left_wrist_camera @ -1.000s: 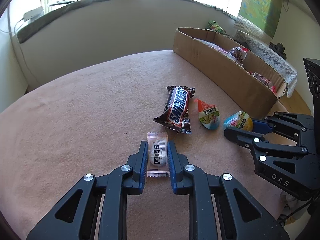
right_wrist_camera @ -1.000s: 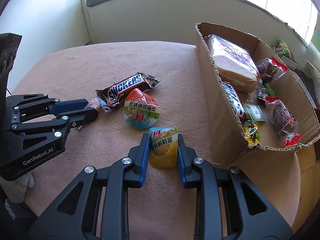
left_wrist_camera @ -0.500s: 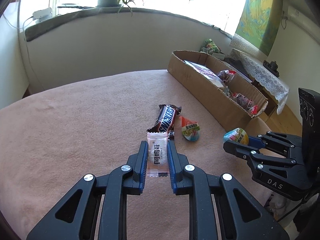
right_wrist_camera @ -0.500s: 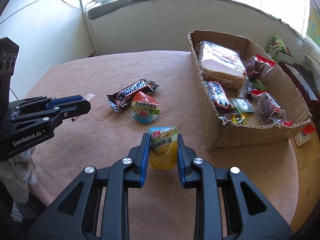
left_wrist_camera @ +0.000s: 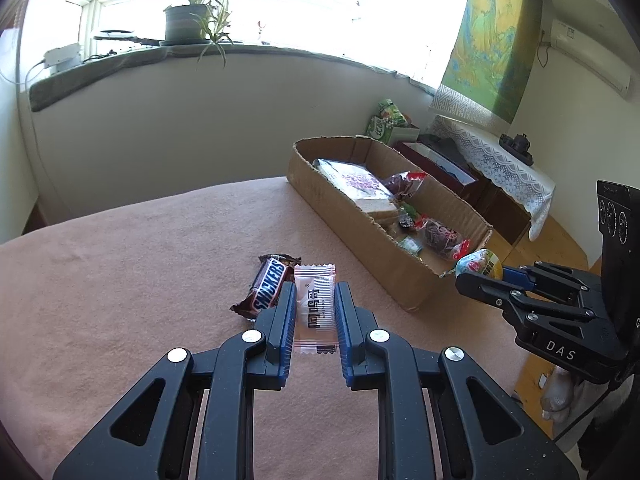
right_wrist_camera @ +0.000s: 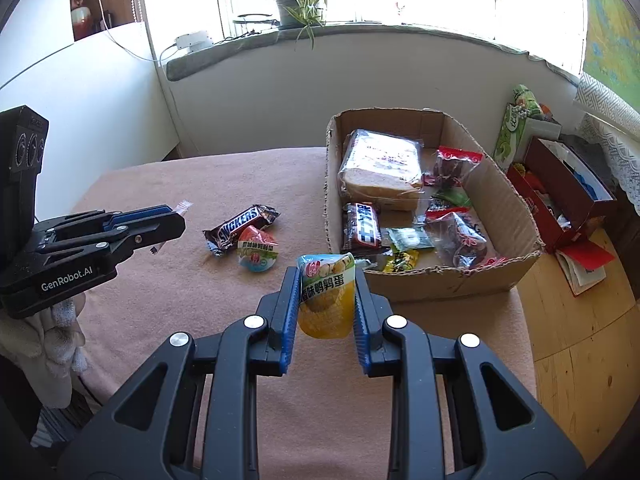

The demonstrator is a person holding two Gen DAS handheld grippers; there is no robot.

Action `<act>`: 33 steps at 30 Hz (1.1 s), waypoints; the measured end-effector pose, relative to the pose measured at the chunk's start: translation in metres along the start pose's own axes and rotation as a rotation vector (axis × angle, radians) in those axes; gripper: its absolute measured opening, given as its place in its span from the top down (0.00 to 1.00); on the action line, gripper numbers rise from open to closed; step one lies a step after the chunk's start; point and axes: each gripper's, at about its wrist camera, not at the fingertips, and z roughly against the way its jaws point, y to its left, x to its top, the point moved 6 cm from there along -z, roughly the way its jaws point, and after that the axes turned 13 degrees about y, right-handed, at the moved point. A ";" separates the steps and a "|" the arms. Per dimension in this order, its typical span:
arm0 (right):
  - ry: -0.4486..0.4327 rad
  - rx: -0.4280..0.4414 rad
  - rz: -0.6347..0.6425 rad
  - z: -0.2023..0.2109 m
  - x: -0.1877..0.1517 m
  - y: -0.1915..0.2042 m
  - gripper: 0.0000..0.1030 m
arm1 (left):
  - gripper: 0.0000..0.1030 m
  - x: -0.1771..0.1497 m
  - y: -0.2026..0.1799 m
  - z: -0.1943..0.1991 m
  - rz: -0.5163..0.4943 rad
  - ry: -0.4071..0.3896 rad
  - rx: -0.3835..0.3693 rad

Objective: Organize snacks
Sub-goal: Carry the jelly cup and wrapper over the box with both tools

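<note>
The left gripper [left_wrist_camera: 315, 307] pinches a pink sachet [left_wrist_camera: 314, 307], long axis toward twelve o'clock, while the right gripper [right_wrist_camera: 327, 295] clamps a yellow egg pouch [right_wrist_camera: 326, 295] likewise.

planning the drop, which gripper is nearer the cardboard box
Right. The right gripper holds a yellow pouch just short of the cardboard box. The left gripper, holding a pink packet, is farther, beyond the Snickers bar.
</note>
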 end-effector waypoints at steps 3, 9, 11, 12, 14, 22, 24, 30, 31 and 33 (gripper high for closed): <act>-0.015 -0.016 -0.017 0.006 0.005 -0.014 0.75 | 0.83 0.007 -0.009 -0.003 -0.010 -0.006 -0.013; -0.042 -0.045 -0.044 0.018 0.017 -0.041 0.75 | 0.83 0.020 -0.028 -0.009 -0.035 -0.013 -0.027; -0.050 -0.050 -0.053 0.021 0.022 -0.049 0.75 | 0.83 0.024 -0.033 -0.012 -0.043 -0.011 -0.030; -0.053 -0.051 -0.058 0.022 0.024 -0.053 0.75 | 0.83 0.026 -0.036 -0.013 -0.047 -0.011 -0.031; -0.059 -0.054 -0.066 0.023 0.029 -0.060 0.75 | 0.83 0.029 -0.041 -0.015 -0.055 -0.011 -0.034; -0.060 -0.086 -0.078 0.014 0.045 -0.082 0.75 | 0.83 0.045 -0.063 -0.025 -0.083 -0.021 -0.036; -0.059 -0.094 -0.079 0.012 0.048 -0.087 0.76 | 0.83 0.049 -0.068 -0.029 -0.086 -0.020 -0.040; -0.052 -0.103 -0.082 0.004 0.058 -0.100 0.75 | 0.83 0.061 -0.085 -0.044 -0.112 -0.010 -0.041; -0.050 -0.103 -0.085 0.002 0.059 -0.102 0.75 | 0.83 0.061 -0.086 -0.045 -0.114 -0.008 -0.042; -0.045 -0.104 -0.090 -0.003 0.061 -0.106 0.76 | 0.83 0.064 -0.090 -0.050 -0.120 -0.002 -0.044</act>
